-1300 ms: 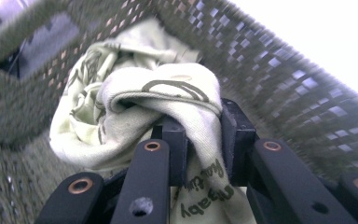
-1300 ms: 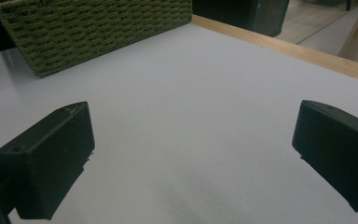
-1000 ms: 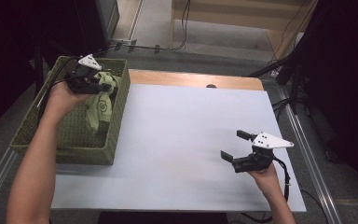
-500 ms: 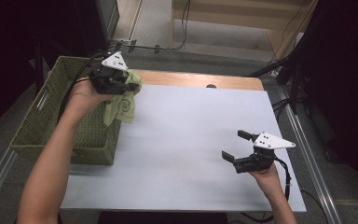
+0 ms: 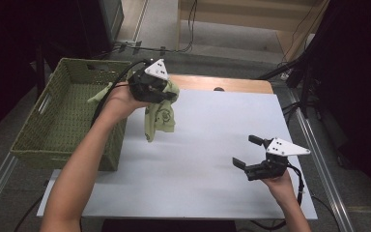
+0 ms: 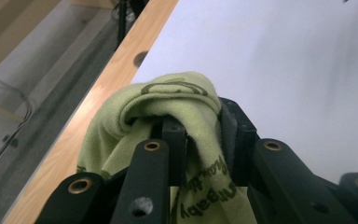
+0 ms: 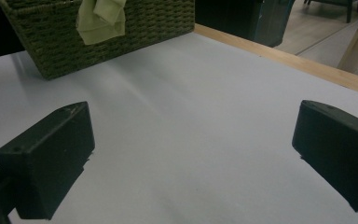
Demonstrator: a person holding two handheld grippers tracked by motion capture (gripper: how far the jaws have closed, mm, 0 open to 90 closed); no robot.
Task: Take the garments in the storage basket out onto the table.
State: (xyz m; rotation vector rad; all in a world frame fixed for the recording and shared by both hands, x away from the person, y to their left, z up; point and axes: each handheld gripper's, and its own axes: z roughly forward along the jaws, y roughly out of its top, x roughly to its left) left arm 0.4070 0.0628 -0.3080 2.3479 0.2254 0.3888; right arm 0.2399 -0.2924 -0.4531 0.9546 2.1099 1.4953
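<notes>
In the high view the left gripper (image 5: 166, 94) sat in the upper middle-left of the frame, raised over the far left part of the white table (image 5: 212, 159), just right of the woven green basket (image 5: 53, 121). Its jaws were clenched on a light green cloth (image 5: 160, 118), which hung down from them with its lower end over the table top; whether that end touched the surface was hard to tell. In the left gripper view the cloth (image 6: 177, 116) bulged over and between the two black jaws, dark printed lettering showing on its folds, with the table's wooden edge (image 6: 98, 93) running up the left of the frame.

The right gripper (image 5: 245, 152) was in the lower right of the high view, low over the table, well apart from the cloth. Its jaws stood wide apart with nothing between them, as the right gripper view also showed, the basket (image 7: 135, 28) at that frame's upper left with the cloth (image 7: 100, 18) hanging before it.
</notes>
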